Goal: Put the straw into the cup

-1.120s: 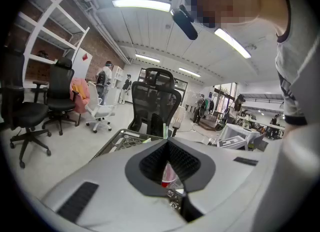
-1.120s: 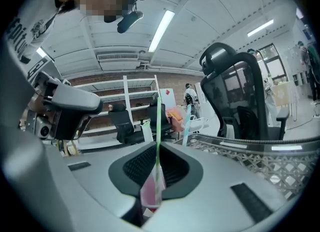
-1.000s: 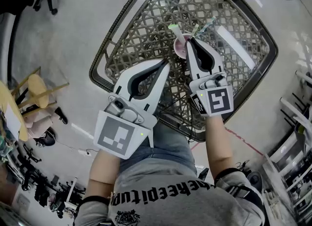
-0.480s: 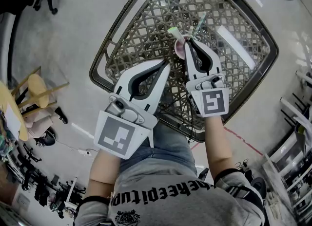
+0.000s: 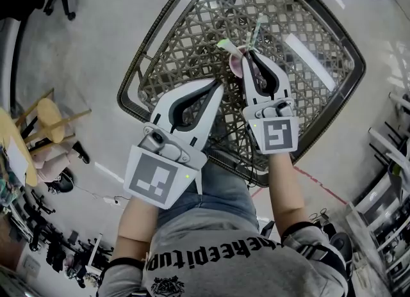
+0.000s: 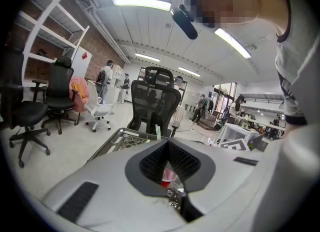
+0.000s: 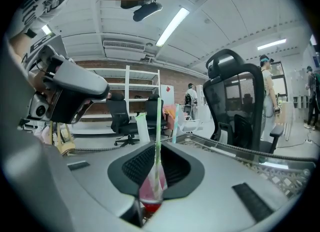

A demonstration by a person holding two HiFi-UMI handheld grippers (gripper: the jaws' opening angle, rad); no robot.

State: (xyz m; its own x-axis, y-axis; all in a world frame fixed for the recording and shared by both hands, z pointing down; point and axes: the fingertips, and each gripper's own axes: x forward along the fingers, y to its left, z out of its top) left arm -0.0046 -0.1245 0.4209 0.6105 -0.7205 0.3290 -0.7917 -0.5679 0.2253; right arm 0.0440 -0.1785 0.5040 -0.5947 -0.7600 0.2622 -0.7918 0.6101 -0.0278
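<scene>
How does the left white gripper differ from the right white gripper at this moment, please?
The right white gripper has its jaws shut on a green-and-white striped straw, held upright; the left white gripper has its jaws together on nothing. The right one reaches the pink cup on the woven table; the left one stops short of it, alongside. Both are white.

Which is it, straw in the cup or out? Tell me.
In, it seems: the right gripper view shows the straw upright, its lower end inside the translucent cup, with the right gripper shut on it.
</scene>
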